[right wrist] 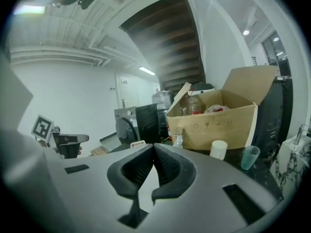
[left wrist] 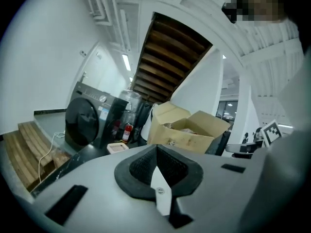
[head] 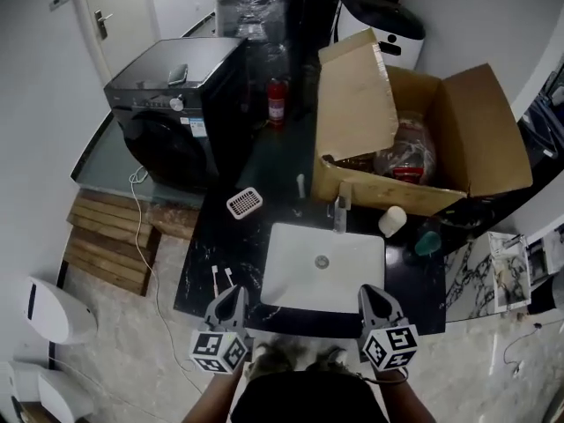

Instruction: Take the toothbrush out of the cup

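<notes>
A white cup [head: 393, 220] and a translucent teal cup [head: 427, 241] stand on the dark counter [head: 198, 276] right of the white sink [head: 291, 280]. In the right gripper view the white cup [right wrist: 218, 149] and the teal cup [right wrist: 249, 158] sit ahead to the right, and no toothbrush shows in either. Two slim white items [head: 220, 278] lie on the counter left of the sink; what they are I cannot tell. My left gripper [head: 236, 291] [left wrist: 156, 149] and right gripper [head: 368, 291] [right wrist: 153, 149] hover at the sink's near edge, both shut and empty.
An open cardboard box [head: 414, 148] fills the back of the counter behind the faucet [head: 340, 210]. A white slotted soap dish [head: 244, 203] lies at the back left. A black washing machine [head: 181, 104], a red fire extinguisher [head: 277, 101] and a wooden pallet [head: 106, 236] stand on the left.
</notes>
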Demonstrator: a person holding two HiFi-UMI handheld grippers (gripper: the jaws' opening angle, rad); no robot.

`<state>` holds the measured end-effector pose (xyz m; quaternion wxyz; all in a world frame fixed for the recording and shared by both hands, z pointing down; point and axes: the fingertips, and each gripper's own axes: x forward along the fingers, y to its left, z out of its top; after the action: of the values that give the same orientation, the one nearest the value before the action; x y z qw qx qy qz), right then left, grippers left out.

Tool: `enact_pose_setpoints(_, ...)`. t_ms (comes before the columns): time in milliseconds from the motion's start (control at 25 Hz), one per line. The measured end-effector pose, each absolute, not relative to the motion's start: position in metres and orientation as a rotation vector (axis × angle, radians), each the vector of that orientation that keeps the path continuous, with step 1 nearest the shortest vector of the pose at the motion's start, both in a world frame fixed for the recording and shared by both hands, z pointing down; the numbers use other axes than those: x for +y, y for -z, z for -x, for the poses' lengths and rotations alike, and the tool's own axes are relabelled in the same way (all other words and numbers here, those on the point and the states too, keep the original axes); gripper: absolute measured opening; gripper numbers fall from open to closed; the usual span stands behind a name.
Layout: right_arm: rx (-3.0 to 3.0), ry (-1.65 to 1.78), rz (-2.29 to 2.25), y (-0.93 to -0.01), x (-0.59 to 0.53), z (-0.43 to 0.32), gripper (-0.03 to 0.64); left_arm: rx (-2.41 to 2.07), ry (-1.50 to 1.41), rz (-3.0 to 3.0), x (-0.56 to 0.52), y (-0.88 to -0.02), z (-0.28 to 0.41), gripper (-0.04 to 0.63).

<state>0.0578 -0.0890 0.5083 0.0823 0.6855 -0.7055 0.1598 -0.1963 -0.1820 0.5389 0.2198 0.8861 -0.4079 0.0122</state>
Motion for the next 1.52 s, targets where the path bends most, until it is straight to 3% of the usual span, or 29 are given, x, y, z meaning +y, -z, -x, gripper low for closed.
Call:
enact_pose_setpoints(360, -1.984, -0.334, -2.267, -0.475, 0.001, -0.218, 0.012, -1.001, -0.005, -2.633, -0.122, -0.491, 0.037, 0.025)
enact_pose_setpoints(720, -1.930, -0.238, -2.370, -0.453, 0.063, -0.329, 0.012, -0.987, 0.074, -2.684, -0.095, -0.448, -0.066, 0.025)
enact_pose_setpoints(1520, -1.958, -0.164, -2.303, -0.459, 0.077, -0.362, 0.012, -1.045, 0.035, -2.676, -0.061, -0.460, -0.101, 0.025)
